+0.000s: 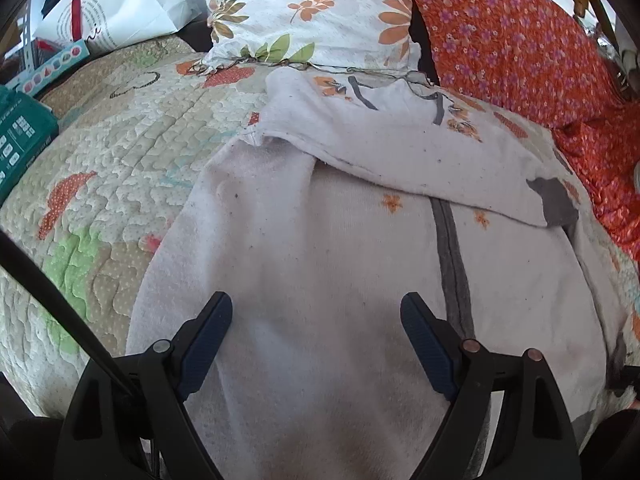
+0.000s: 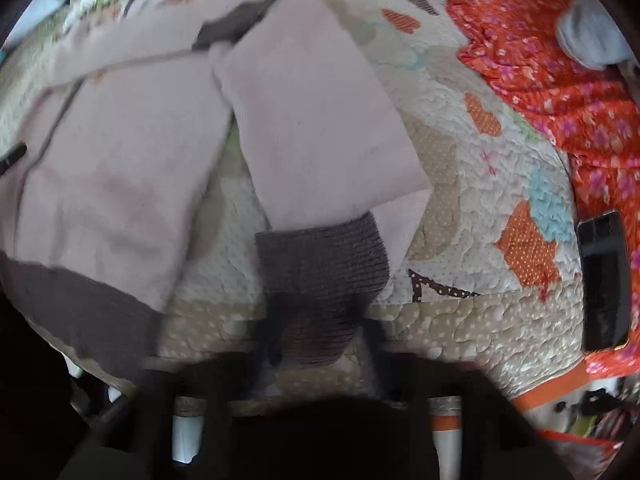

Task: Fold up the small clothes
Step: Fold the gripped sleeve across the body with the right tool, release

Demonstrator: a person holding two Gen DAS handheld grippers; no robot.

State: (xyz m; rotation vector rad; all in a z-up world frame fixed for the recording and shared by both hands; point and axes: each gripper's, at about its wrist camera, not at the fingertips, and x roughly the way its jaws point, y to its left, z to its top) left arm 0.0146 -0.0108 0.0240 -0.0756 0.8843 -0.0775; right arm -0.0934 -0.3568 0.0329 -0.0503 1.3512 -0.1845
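Quilted bedding carries the pale sleepsuit. Left gripper hovers wide over its body; right gripper pinches a grey leg cuff. Judged next: fold that leg upward.

I am working on a bed covered by a quilted spread in cream, with orange, green and beige patches. At the head of that quilt lies a white pillow printed with orange flowers and green leaves. Beside the pillow, along the quilt's edge, an orange floral cloth is bunched. Beyond the quilt's other corner stands a white paper bag. Daylight falls evenly.
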